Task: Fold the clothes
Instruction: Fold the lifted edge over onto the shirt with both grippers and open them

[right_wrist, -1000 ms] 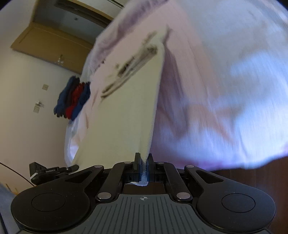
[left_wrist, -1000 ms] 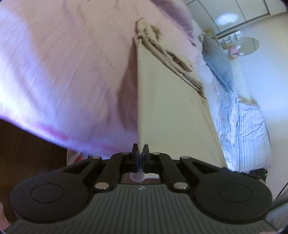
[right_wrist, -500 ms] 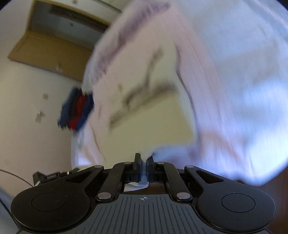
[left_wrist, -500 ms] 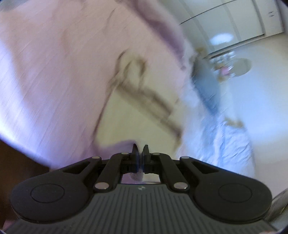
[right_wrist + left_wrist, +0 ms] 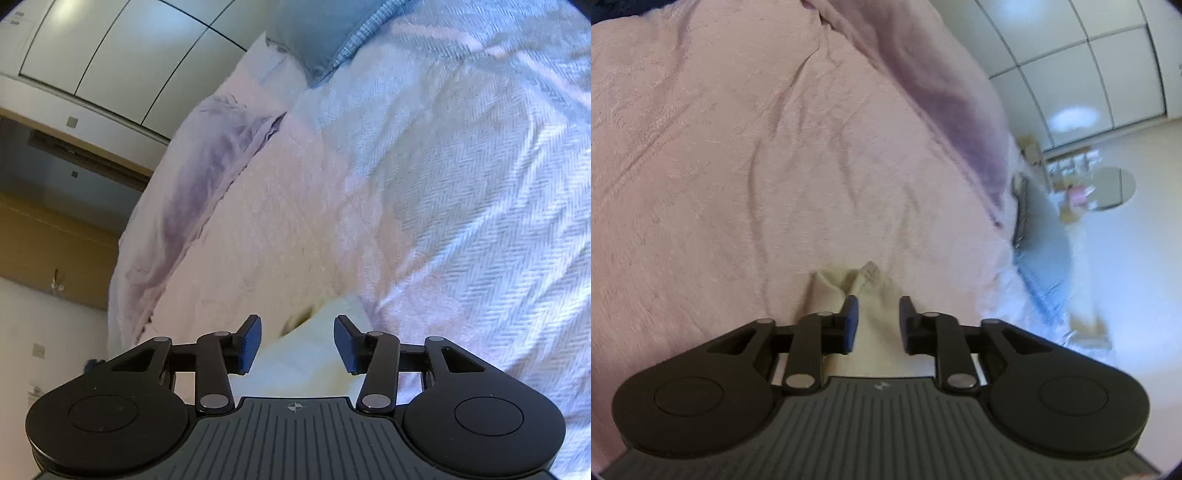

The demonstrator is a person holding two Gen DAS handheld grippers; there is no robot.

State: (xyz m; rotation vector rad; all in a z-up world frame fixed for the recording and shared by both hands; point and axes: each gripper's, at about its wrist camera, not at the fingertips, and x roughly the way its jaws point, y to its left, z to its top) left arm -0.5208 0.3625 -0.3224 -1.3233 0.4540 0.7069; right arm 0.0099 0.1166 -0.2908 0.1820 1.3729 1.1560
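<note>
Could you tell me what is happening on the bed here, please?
A person with a handheld gripper in each hand is folding a cream garment on a bed covered with a pink blanket. The jaws of both the left gripper and the right gripper have just been opening, and the cloth now lies loose between the open fingers, resting on the bed. A blue-white quilt lies beside the pink blanket. It looks like one fold has just been laid down and released.

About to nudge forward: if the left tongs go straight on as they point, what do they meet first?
Probably the cream garment lying between the open left tongs, then the pink bedspread; depth is unclear.
</note>
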